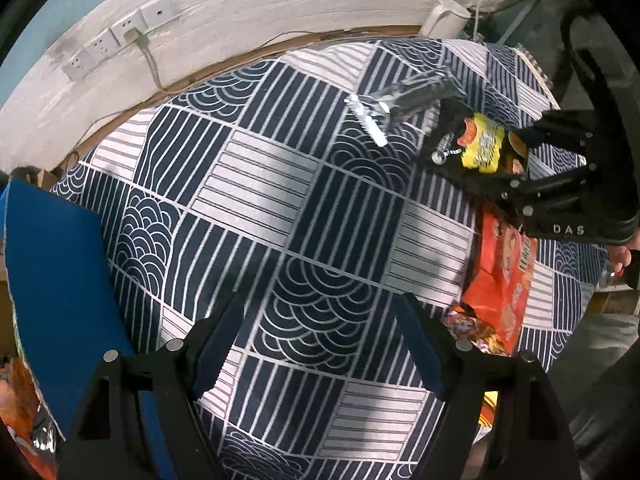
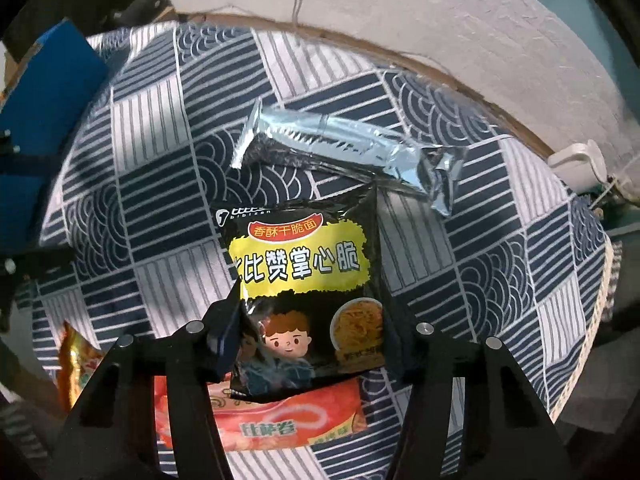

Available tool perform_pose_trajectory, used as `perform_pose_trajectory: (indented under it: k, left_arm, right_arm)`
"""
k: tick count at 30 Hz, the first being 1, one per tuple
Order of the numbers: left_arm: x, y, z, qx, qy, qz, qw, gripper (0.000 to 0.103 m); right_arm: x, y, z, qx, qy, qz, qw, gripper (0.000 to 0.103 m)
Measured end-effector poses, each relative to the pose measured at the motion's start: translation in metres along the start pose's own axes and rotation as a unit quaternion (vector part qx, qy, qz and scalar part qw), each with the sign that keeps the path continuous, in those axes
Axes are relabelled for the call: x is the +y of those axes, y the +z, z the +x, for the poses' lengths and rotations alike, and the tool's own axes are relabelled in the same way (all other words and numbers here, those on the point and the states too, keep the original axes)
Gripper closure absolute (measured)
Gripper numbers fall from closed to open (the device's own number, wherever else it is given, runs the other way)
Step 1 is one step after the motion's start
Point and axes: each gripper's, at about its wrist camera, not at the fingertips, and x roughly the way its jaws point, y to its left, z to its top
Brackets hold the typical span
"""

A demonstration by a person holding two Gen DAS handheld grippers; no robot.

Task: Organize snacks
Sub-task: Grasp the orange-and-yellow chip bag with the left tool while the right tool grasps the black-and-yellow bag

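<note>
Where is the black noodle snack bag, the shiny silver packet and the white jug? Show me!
black noodle snack bag [image 2: 304, 264], right wrist view, on its yellow label.
shiny silver packet [image 2: 344, 146], right wrist view, on the middle of the foil.
white jug [image 1: 444, 18], left wrist view, on its body by the wall.

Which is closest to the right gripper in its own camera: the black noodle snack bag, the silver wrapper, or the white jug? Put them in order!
1. Black noodle snack bag: between the right gripper's fingers.
2. Silver wrapper: just beyond the bag, lying on the cloth.
3. White jug: far right, at the table's edge.
</note>
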Motion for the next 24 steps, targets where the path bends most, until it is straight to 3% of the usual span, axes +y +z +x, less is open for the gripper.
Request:
perform_pose_trajectory:
  k: [10,17,24]
  left_arm:
    - [-0.033,-0.019,-0.01,-0.005,-0.014,0.023,0.9996,0.023]
    - [-0.058,-0.036,-0.003,0.007,-0.023,0.032,0.9992,0.022]
    - [-0.068,-0.043,0.006,0.024,-0.048,0.01,0.9985,0.022]
  right_arm:
    - [0.002,-0.032,-0.048,-0.053,0.012,0.054,0.997,0.046]
    - [0.007,-0.051,-0.062,-0.059,0.022,0.066,0.996,0.046]
    - [0.0,-0.079,-0.064,-0.055,0.025,0.091,0.994,0.046]
